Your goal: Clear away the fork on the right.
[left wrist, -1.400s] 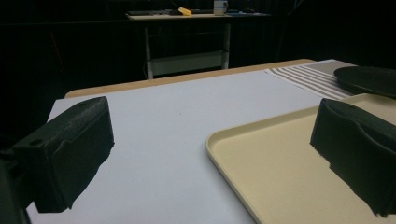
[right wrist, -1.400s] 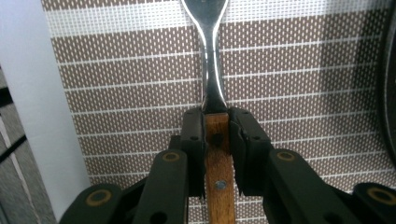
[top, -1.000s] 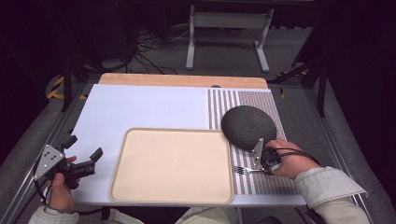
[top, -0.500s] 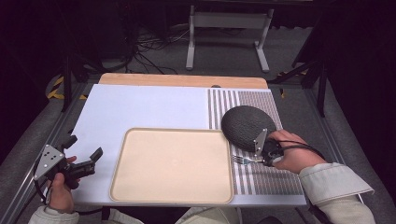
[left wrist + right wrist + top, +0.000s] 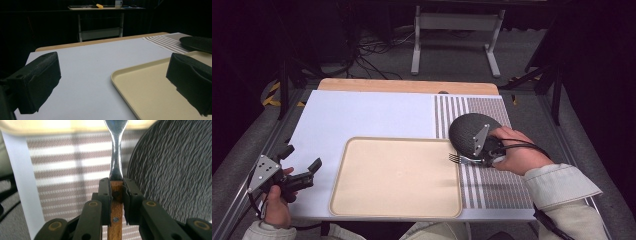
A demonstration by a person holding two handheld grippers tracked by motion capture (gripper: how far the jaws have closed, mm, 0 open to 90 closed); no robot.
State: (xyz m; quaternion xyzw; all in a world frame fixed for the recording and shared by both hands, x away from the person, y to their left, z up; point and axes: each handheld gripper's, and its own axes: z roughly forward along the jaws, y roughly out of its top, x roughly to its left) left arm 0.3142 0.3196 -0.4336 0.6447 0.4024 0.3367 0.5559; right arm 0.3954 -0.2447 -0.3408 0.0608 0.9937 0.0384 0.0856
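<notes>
Bare tray [image 5: 397, 180] — dark plate [image 5: 467, 131] just beside.

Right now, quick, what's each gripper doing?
Left gripper: open, holding nothing, beside the tray.
Right gripper: closed on the fork by its wooden handle.

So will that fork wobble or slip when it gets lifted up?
Probably not much. The right tool pinches the fork on its flat wooden handle, which should grip well. The metal neck looks stiff, so it likely won't bend. It's held near the middle, so it seems unlikely to tip, and it looks light.
</notes>
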